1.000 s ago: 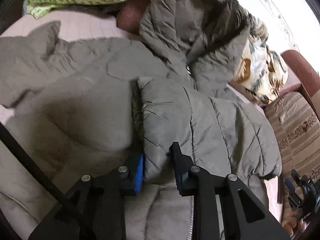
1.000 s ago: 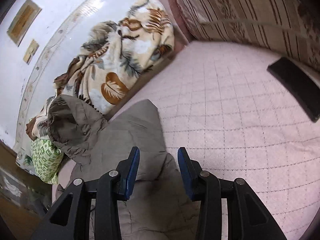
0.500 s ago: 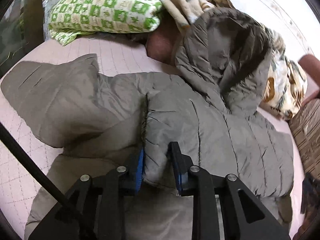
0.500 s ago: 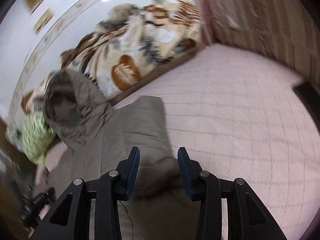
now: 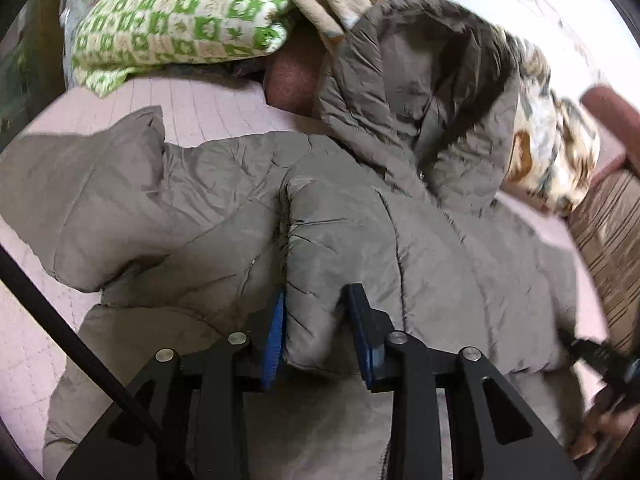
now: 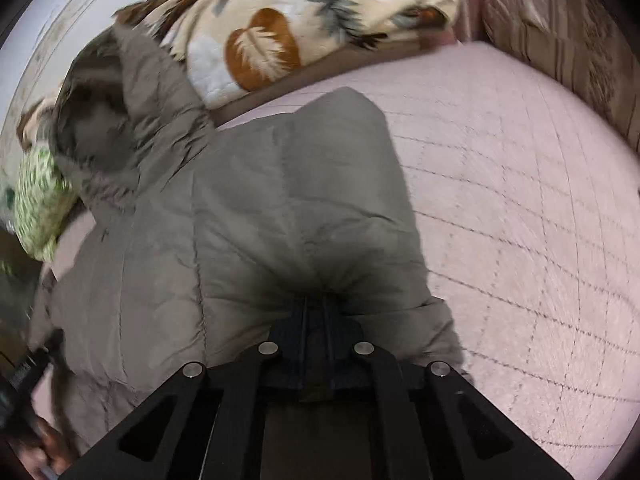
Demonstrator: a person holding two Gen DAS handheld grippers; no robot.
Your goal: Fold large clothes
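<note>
A grey-brown puffy hooded jacket (image 5: 400,240) lies spread on the bed, hood (image 5: 420,80) at the far end, left sleeve (image 5: 88,200) stretched out sideways. My left gripper (image 5: 316,312) has a thick fold of the jacket's front between its blue pads; its jaws are opening, and the padding still fills the gap and touches both pads. In the right wrist view the jacket (image 6: 280,200) fills the middle. My right gripper (image 6: 316,304) is shut, pinching the near edge of the right sleeve, with fabric puckered around its tips.
A pink quilted bed cover (image 6: 520,220) lies under the jacket. A green checked pillow (image 5: 180,12) and a leaf-patterned blanket (image 6: 300,32) sit at the far end. A striped upholstered panel (image 5: 612,240) borders the right. A black cable (image 5: 60,328) crosses the lower left.
My right gripper came down onto the sleeve and closed on its edge. The left jaws have widened slightly around the fold of the jacket.
</note>
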